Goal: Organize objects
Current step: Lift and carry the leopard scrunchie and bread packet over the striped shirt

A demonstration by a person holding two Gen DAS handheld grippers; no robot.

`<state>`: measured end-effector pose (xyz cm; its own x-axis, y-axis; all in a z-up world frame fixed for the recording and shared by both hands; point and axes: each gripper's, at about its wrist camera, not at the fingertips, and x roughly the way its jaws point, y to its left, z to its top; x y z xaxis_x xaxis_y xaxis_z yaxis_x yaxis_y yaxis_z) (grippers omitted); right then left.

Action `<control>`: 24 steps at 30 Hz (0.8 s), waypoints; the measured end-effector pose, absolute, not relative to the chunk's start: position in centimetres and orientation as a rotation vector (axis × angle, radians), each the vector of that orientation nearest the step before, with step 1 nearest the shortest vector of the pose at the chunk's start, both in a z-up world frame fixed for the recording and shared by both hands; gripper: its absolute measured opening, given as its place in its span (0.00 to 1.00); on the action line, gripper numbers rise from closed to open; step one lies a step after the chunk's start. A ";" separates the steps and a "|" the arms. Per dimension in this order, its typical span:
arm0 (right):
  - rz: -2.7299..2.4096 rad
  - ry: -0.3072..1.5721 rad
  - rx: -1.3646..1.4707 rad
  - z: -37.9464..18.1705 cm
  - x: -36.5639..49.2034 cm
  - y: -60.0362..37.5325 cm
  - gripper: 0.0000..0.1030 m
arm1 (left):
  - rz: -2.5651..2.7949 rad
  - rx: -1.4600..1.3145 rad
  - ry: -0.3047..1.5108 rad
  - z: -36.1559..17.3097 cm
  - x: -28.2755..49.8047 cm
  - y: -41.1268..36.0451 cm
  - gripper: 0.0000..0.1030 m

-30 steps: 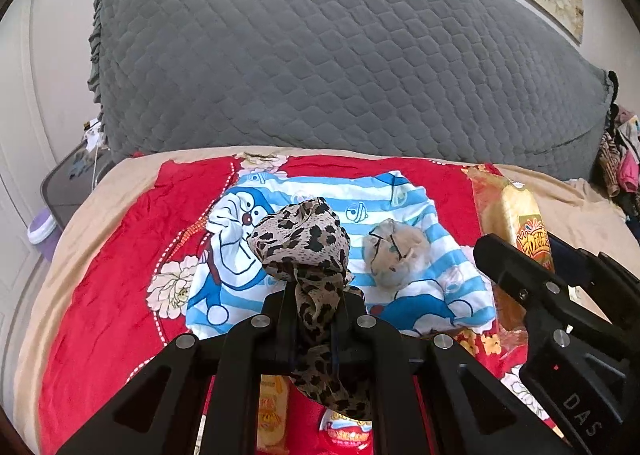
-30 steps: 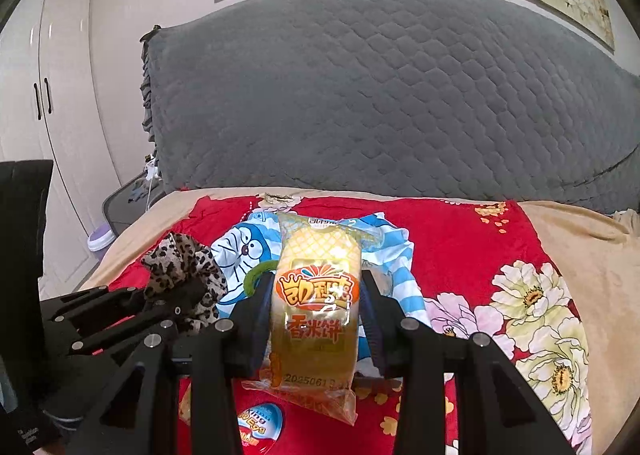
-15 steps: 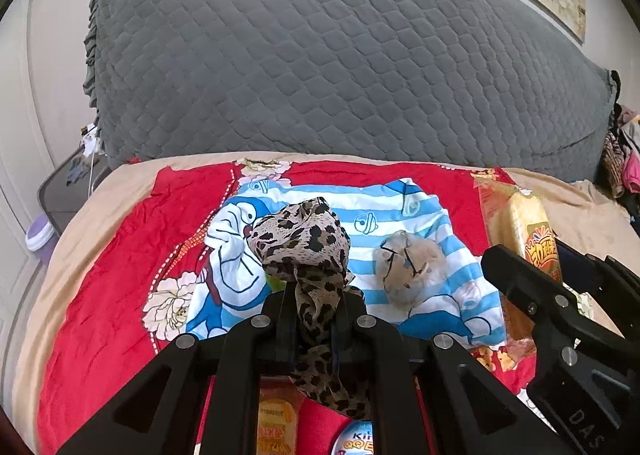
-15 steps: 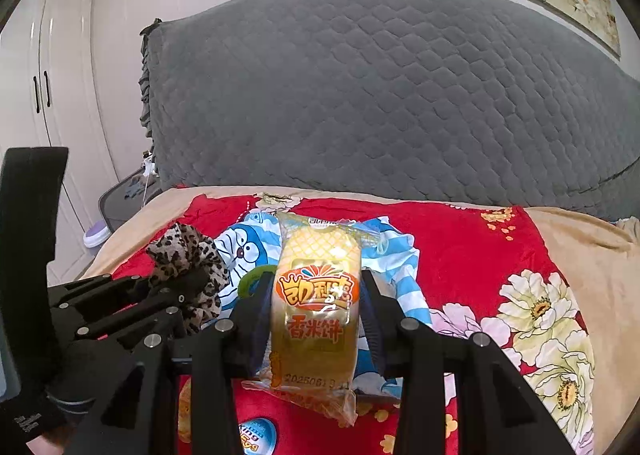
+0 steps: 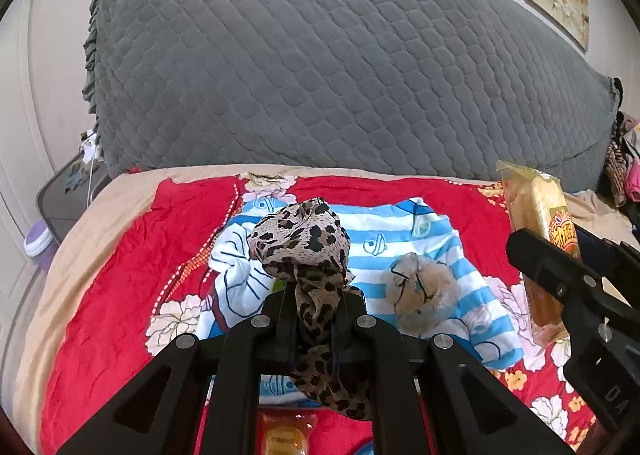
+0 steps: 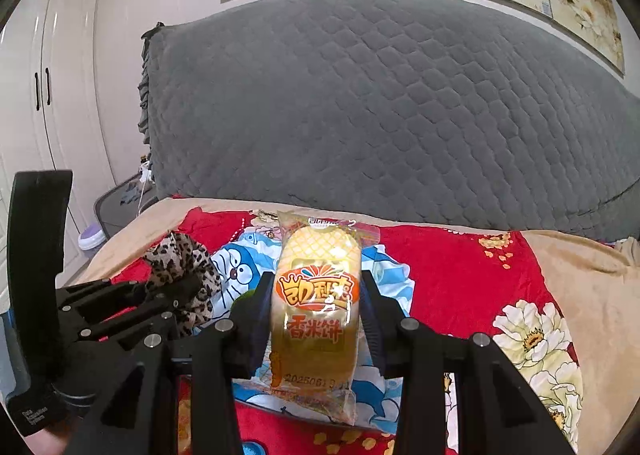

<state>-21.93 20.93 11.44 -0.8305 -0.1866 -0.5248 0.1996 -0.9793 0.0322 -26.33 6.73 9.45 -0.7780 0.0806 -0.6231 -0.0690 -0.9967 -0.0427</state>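
My left gripper (image 5: pixel 314 307) is shut on a leopard-print cloth (image 5: pixel 304 243) and holds it above the bed; it also shows in the right wrist view (image 6: pixel 182 275). My right gripper (image 6: pixel 316 295) is shut on a yellow rice-cake snack packet (image 6: pixel 318 303), also held above the bed; the packet shows at the right of the left wrist view (image 5: pixel 538 215). Below lie a blue-striped Doraemon garment (image 5: pixel 400 239) with a fuzzy beige item (image 5: pixel 420 295) on it.
A red floral sheet (image 5: pixel 120 295) covers the bed. A grey quilted headboard (image 5: pixel 320 75) stands behind. More snack packets (image 5: pixel 286 435) lie under the left gripper. A grey side table (image 6: pixel 120 203) and white wardrobe (image 6: pixel 44 95) are at the left.
Both grippers have moved up and forward over the bed with their loads; the bed items have slid lower in both views. Neither grip has changed.
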 end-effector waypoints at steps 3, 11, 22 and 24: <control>-2.827 0.042 0.817 11.2 -22.4 20.8 0.40 | 2.891 -1.017 -0.017 9.2 -26.8 6.9 0.11; -2.833 0.070 0.856 10.1 -24.1 20.2 0.40 | 2.888 -1.027 -0.012 8.3 -28.0 7.0 0.11; -2.817 0.093 0.878 9.1 -25.5 19.5 0.40 | 2.886 -1.055 0.010 7.1 -29.5 7.1 0.11; -2.815 0.105 0.890 8.7 -25.8 19.4 0.40 | 2.886 -1.064 0.020 6.8 -30.0 7.0 0.11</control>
